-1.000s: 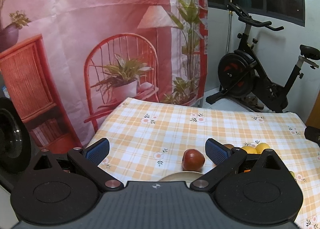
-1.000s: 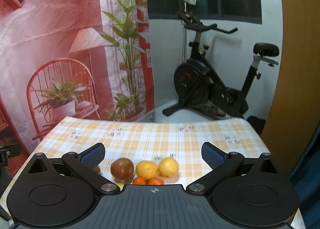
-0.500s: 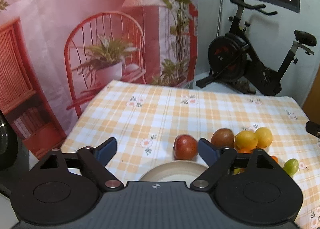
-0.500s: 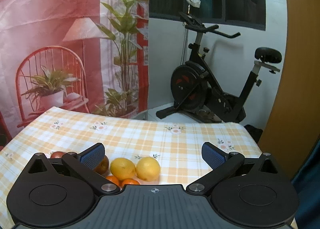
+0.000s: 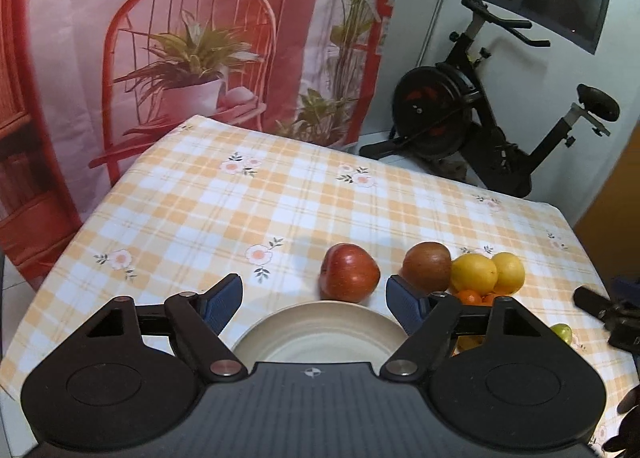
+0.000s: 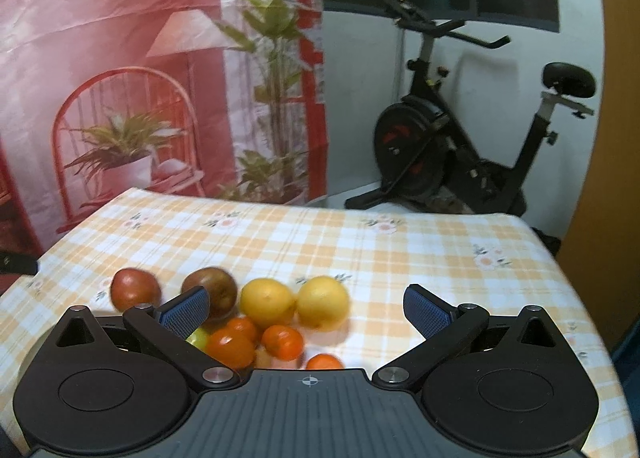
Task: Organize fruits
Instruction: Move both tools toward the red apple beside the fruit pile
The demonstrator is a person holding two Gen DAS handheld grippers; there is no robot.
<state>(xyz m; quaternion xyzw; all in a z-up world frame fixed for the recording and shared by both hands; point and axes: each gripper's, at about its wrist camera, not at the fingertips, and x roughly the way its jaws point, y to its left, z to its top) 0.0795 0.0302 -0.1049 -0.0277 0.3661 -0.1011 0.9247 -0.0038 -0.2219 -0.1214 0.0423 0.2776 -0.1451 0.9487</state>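
Note:
A red apple (image 5: 349, 272) lies on the checked tablecloth just beyond a cream plate (image 5: 320, 332). Right of it sit a brown-red apple (image 5: 426, 266), two yellow citrus fruits (image 5: 474, 273) and small oranges (image 5: 470, 296). My left gripper (image 5: 314, 300) hovers over the plate, its jaws closing with nothing between them. In the right wrist view the red apple (image 6: 134, 289), brown-red apple (image 6: 218, 290), yellow fruits (image 6: 267, 302), several small oranges (image 6: 282, 342) and a green fruit (image 6: 199, 338) lie below my right gripper (image 6: 308, 310), which is open and empty.
The table (image 5: 280, 193) is covered by an orange and white checked cloth. Behind it hang a red printed backdrop (image 5: 160, 37) and stands a black exercise bike (image 5: 480, 113). The right gripper's tip (image 5: 600, 308) shows at the left view's right edge.
Both grippers have come down and tilted toward the table, bringing the plate and fruit into fuller view. The left jaws have narrowed. The right jaws stayed wide.

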